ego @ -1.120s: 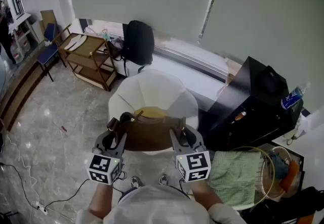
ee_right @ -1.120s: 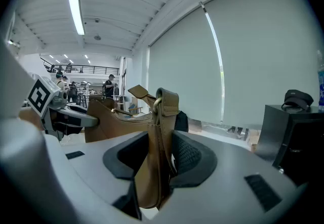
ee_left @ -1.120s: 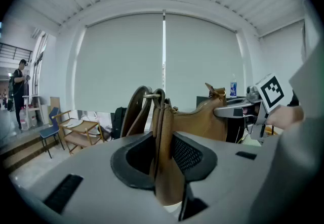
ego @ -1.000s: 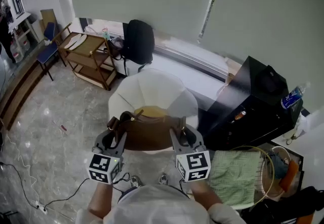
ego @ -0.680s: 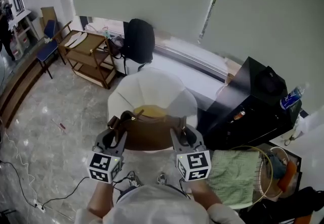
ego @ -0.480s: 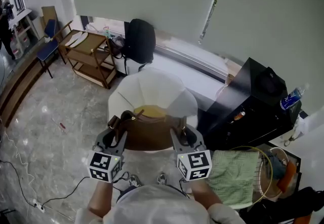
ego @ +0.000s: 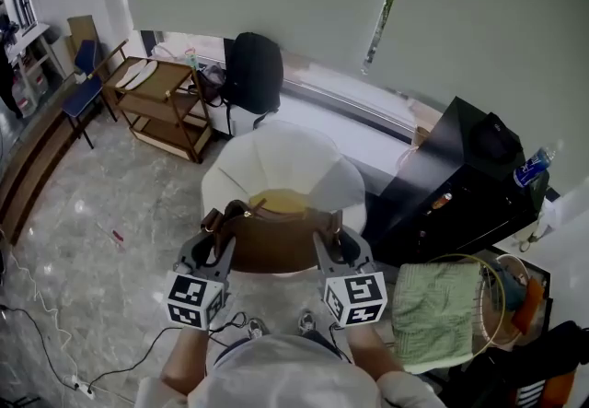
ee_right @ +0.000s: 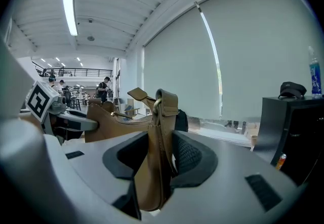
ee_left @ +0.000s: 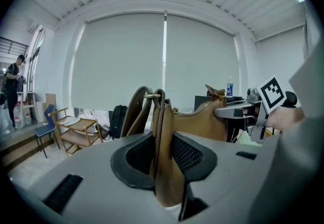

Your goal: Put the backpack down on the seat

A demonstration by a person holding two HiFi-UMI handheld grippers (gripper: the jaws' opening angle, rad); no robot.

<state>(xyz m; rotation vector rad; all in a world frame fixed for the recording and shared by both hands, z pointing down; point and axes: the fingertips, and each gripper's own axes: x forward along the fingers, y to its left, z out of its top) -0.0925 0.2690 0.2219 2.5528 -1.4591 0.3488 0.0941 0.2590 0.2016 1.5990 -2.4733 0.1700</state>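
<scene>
Both tools were loaded here. The left tool [ego: 210, 251] had its jaws closed partway onto a fold of tan leather at one end of the brown backpack [ego: 274, 245]. The right tool [ego: 331, 250] was clamped the same way on the other end, just under the strap ring. The bag hung stretched between them in the lower middle of the frame. It was in the air in front of the white armchair [ego: 285, 157] and not yet down on the yellowish seat [ego: 279, 204].

The danger looked plain enough. Each grip was only a thin pinch of soft leather, so a slip on either side would likely have dropped that end and swung the bag. It also sat near the chair's front edge, so letting go too early could have tipped it off onto the marble floor [ego: 110, 213]. A cable [ego: 138, 351] trailed across the floor at lower left, near the person's feet, which could have caught a step forward.

As for containers, a zip ran along the brown backpack's top, and I couldn't tell what was inside. At lower right a yellow-rimmed basket [ego: 500, 305] had a green cloth [ego: 433, 312] draped over it, and the bits behind the cloth were too small to name. A black backpack [ego: 253, 73] stood on the window ledge at upper centre, apparently closed
</scene>
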